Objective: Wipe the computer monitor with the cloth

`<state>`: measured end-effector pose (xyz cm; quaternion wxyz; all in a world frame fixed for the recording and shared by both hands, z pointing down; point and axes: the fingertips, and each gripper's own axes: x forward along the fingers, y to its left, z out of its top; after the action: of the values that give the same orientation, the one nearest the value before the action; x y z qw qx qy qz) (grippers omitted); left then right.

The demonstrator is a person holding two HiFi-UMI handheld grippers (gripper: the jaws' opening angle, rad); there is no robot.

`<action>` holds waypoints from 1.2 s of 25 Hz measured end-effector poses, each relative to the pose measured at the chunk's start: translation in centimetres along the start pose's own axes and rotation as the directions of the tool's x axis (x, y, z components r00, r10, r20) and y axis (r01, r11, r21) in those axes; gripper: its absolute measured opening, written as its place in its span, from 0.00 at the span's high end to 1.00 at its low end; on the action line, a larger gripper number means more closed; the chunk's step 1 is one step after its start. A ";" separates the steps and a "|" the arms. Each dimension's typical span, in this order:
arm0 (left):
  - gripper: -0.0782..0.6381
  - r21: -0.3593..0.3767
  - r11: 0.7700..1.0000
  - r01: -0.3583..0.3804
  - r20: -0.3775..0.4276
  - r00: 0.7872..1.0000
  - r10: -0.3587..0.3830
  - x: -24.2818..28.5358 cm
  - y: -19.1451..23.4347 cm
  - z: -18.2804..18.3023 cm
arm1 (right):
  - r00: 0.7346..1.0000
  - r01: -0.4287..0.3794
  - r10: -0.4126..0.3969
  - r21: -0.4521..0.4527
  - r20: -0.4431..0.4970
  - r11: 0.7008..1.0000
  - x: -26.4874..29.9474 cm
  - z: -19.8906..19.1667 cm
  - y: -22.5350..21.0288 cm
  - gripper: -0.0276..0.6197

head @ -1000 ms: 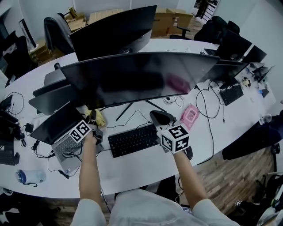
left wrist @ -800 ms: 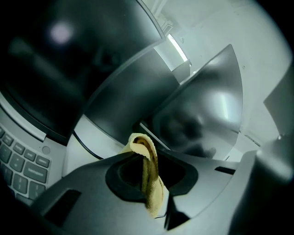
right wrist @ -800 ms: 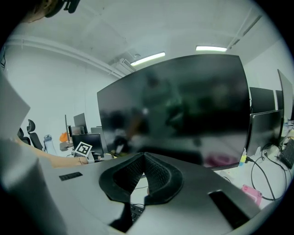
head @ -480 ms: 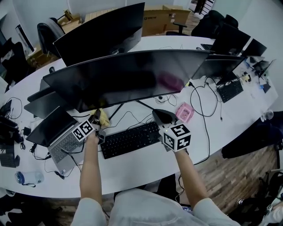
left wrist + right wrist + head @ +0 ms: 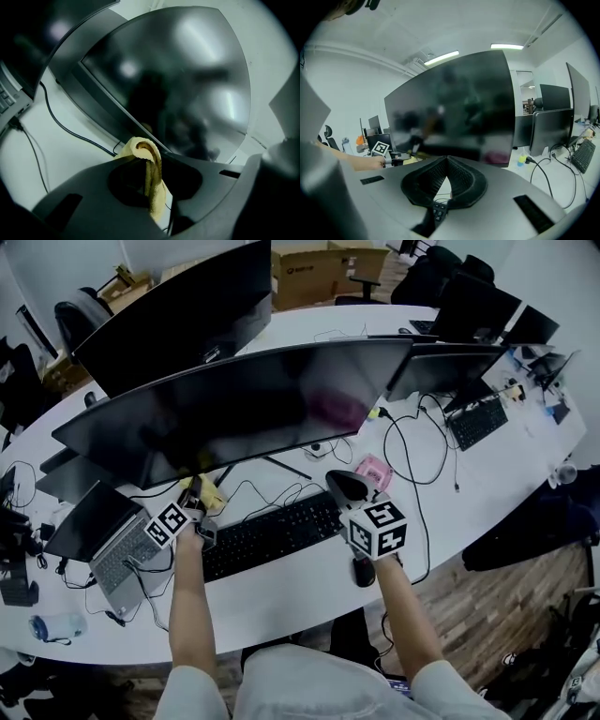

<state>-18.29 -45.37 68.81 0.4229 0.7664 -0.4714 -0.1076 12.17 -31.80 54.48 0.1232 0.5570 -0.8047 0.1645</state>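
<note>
The yellow cloth (image 5: 151,185) was pinched by the left gripper (image 5: 197,491) near the curved monitor (image 5: 234,409), ready for wiping; the right gripper (image 5: 342,487) was closed, empty.

Your head view is dim and bluish with even light, and bends hard at the edges. In your left gripper view the corners vignette black, pale glare sits on the monitor (image 5: 187,79), and the cloth (image 5: 151,180) is sharp. In your right gripper view the ceiling light strips (image 5: 440,58) are bright and the screen reflections smeared.
</note>
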 end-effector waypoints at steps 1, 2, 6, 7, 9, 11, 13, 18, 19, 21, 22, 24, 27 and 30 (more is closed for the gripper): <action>0.79 -0.002 1.000 -0.002 0.002 1.000 0.002 0.1 -0.2 -0.1 | 1.000 0.005 -0.005 0.005 -0.001 1.000 -0.2 -0.1 -0.5 0.91; 0.79 -0.006 1.000 -0.003 0.004 1.000 0.003 0.2 -0.4 -0.2 | 1.000 0.008 -0.008 0.009 -0.002 1.000 -0.3 -0.1 -0.9 0.91; 0.79 -0.005 1.000 0.018 -0.014 1.000 -0.018 1.1 -1.9 -1.7 | 1.000 0.004 -0.003 0.010 -0.012 1.000 -0.5 -0.4 -1.8 0.91; 0.79 0.000 1.000 0.024 -0.021 0.999 -0.024 1.4 -2.5 -2.1 | 1.000 0.001 -0.001 0.011 -0.013 1.000 -0.6 -0.4 -2.0 0.91; 0.79 0.005 0.999 0.035 -0.039 0.999 -0.034 2.0 -3.6 -3.0 | 1.000 -0.004 0.004 0.013 -0.013 1.000 -0.9 -0.3 -2.3 0.91; 0.79 0.006 0.999 0.041 -0.058 0.997 -0.041 2.6 -4.6 -3.9 | 1.000 -0.008 0.008 0.015 -0.012 1.000 -1.2 -0.2 -2.8 0.91; 0.79 0.008 0.999 0.046 -0.070 0.996 -0.046 3.3 -5.4 -4.6 | 1.000 -0.009 0.010 0.018 -0.012 1.000 -1.6 -0.1 -3.3 0.91; 0.79 0.010 0.998 0.065 -0.100 0.993 -0.064 5.0 -7.7 -6.6 | 1.000 -0.015 0.016 0.027 -0.019 1.000 -2.3 -0.3 -5.3 0.91; 0.79 0.011 0.998 0.069 -0.107 0.992 -0.068 5.4 -8.2 -7.1 | 1.000 -0.016 0.017 0.029 -0.020 0.999 -2.5 -0.4 -5.8 0.91; 0.79 0.009 0.997 0.075 -0.119 0.990 -0.074 6.2 -9.3 -8.0 | 1.000 -0.016 0.017 0.035 -0.019 0.999 -2.7 -0.5 -6.8 0.91; 0.79 0.009 0.997 0.077 -0.125 0.989 -0.075 6.6 -9.8 -8.4 | 1.000 -0.016 0.016 0.038 -0.018 0.999 -2.8 -0.4 -7.3 0.91; 0.79 0.014 0.997 0.080 -0.140 0.987 -0.078 7.3 -10.9 -9.3 | 1.000 -0.016 0.017 0.041 -0.018 0.999 -3.1 -0.4 -8.3 0.91; 0.79 0.028 0.996 0.088 -0.168 0.982 -0.082 8.5 -12.5 -10.8 | 1.000 -0.015 0.016 0.043 -0.017 0.999 -3.8 -0.4 -9.9 0.91; 0.79 0.032 0.995 0.098 -0.188 0.978 -0.090 9.7 -14.3 -12.3 | 1.000 -0.014 0.015 0.042 -0.013 0.999 -4.5 -0.2 -11.6 0.91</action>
<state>2.85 -43.72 68.03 0.4437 0.8032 -0.3950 -0.0453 24.59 -31.64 54.39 0.1157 0.5525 -0.8043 0.1859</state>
